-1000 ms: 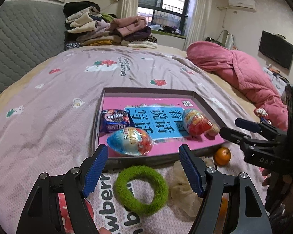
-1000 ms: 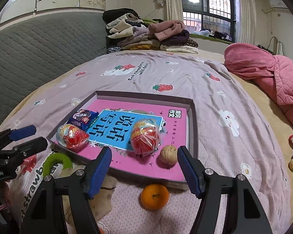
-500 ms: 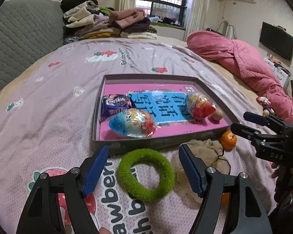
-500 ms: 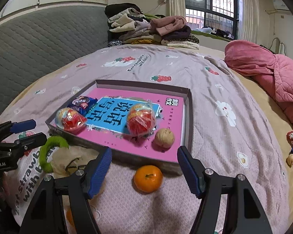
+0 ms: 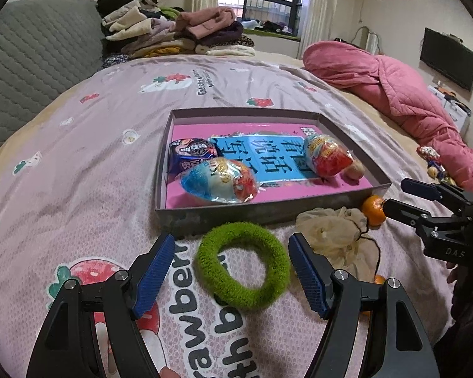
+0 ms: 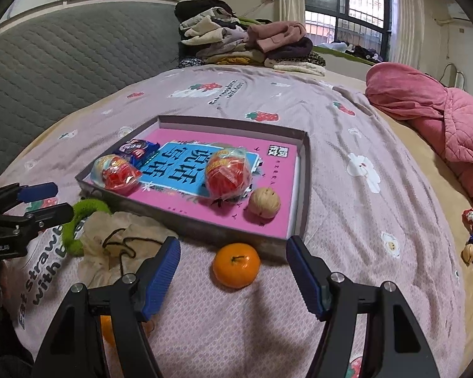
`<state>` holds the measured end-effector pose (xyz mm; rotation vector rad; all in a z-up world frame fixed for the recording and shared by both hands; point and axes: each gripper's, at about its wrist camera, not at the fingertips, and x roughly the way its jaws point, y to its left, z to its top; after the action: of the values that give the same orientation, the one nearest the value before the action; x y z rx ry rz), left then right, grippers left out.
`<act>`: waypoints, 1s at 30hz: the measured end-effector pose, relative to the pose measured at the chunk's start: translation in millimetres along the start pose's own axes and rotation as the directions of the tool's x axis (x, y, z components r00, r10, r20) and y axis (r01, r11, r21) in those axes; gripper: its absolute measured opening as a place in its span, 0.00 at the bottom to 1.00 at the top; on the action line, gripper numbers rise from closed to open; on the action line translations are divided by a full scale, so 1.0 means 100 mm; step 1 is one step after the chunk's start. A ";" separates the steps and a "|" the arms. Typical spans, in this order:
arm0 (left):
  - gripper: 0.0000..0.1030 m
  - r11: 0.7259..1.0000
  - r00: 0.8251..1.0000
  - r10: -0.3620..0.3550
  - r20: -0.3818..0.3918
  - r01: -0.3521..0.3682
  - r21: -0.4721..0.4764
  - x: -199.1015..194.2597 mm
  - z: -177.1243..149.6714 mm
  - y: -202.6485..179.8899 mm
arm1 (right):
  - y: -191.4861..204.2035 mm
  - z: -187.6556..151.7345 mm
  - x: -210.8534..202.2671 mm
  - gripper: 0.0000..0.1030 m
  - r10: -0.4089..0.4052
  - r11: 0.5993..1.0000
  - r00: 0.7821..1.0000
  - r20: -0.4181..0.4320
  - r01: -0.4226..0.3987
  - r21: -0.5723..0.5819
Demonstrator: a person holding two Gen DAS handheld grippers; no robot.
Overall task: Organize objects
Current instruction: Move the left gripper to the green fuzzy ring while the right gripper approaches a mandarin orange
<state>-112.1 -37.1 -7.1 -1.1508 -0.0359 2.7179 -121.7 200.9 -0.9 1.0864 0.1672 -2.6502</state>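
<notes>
Bed point(image 5: 78, 163), tray point(image 5: 224, 212) edge, scrunchie point(image 5: 242, 264) beside

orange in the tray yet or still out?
Out. The orange lies on the bedspread just in front of the tray's near wall, in line with the open right gripper, untouched.

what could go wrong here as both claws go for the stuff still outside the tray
1. The tangerine lies loose on the soft bedspread near the tray's wall; the open right claw could nudge it and send it rolling.
2. The green hair ring lies beside the beige pouch with its black cord; the open left claw might snag that.
</notes>
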 end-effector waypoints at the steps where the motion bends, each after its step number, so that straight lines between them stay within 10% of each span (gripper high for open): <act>1: 0.74 1.000 1.000 0.002 -0.002 -0.002 0.000 0.00 -0.01 0.00 | 0.01 -0.01 0.00 0.67 0.001 1.000 1.000 -0.001 -0.001 -0.004; 30: 0.74 0.998 1.000 0.005 -0.020 -0.004 0.060 -0.08 -0.21 -0.08 | 0.38 -0.43 -0.24 0.67 0.115 0.989 0.993 -0.034 -0.118 -0.085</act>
<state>-90.1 -31.5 -15.6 -1.1626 0.0515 2.6915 -64.7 178.2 -14.7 1.0736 0.2154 -2.5007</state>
